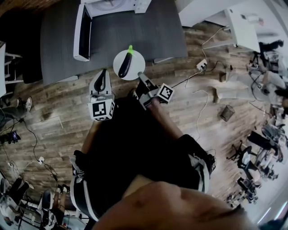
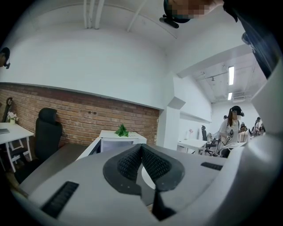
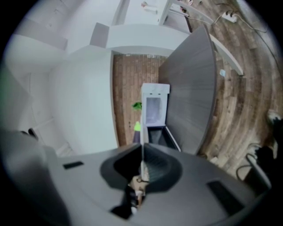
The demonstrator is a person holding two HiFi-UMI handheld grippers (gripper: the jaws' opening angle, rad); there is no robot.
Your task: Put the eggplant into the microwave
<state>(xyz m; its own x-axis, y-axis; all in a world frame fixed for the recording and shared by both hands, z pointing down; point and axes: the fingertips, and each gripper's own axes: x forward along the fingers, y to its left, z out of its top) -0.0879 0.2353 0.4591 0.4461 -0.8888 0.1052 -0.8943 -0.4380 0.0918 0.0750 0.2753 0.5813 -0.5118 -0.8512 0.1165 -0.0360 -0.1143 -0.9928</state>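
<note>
Room: wood-plank floor (image 1: 202, 112) is seen around a dark grey counter (image 1: 144, 31), with a brick wall (image 2: 88, 117) behind it.
Eggplant: a dark eggplant (image 1: 125, 65) with a bright green stem end is laid lengthwise on a round white plate (image 1: 137, 59), the stem end pointed toward the counter's far edge.
Plate: it is seen over the counter's near edge in the head view; whether it rests on the counter cannot be told.
Right gripper: the right gripper (image 1: 141, 77) is placed at the plate's near rim. In the right gripper view its jaws are clamped on the thin plate edge (image 3: 142, 148), and the eggplant's green tip (image 3: 137, 126) is seen just beyond them.
Left gripper: the left gripper (image 1: 102, 76) is held just left of the plate and apart from it. In the left gripper view its jaws are pressed together at the tips, with nothing caught between them.
Microwave: a white microwave (image 1: 114, 5) is set at the counter's far edge, well apart from the plate. Its door (image 1: 82, 33) is swung wide open to the left, toward the near edge.
Plant: a small green plant (image 2: 121, 130) is seen on top of the microwave in the left gripper view.
Chair: a black office chair (image 2: 47, 132) is placed by the brick wall.
</note>
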